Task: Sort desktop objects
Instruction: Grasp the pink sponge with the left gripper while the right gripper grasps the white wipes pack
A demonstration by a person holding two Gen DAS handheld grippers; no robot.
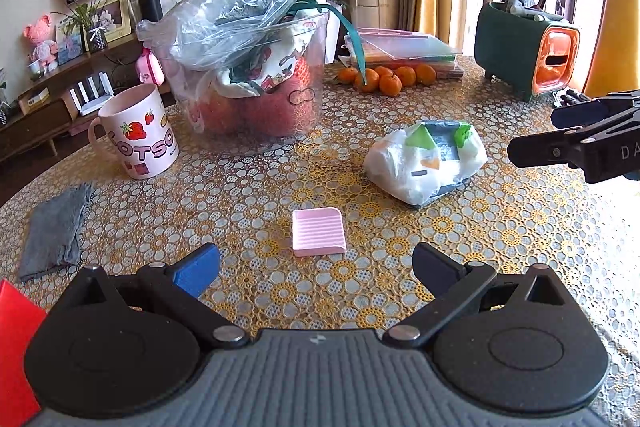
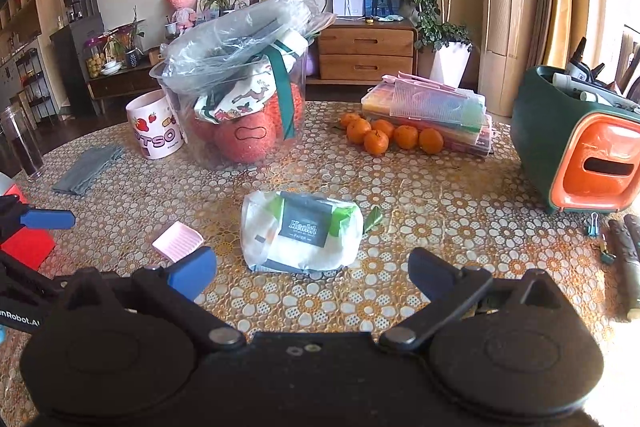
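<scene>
Left wrist view: left gripper point(image 1: 316, 263) gapes wide, empty, over the desk's near edge; pink ridged pad point(image 1: 318, 231) lies just ahead. Right gripper point(image 2: 312, 273), likewise spread and empty, faces the tissue pack point(image 2: 300, 237) mid-desk. Tangerines point(image 2: 394, 135), perhaps six, toward the far edge.

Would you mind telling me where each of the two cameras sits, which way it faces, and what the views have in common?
Left wrist: on the left gripper, low over the table, facing the pink ridged pad; its own open fingers show, with the right gripper at the right edge.
Right wrist: on the right gripper, facing the tissue pack; its open fingers show, with the left gripper's blue finger at left.
Shared: pad, tissue pack, pink mug, clear tub, oranges.
</scene>
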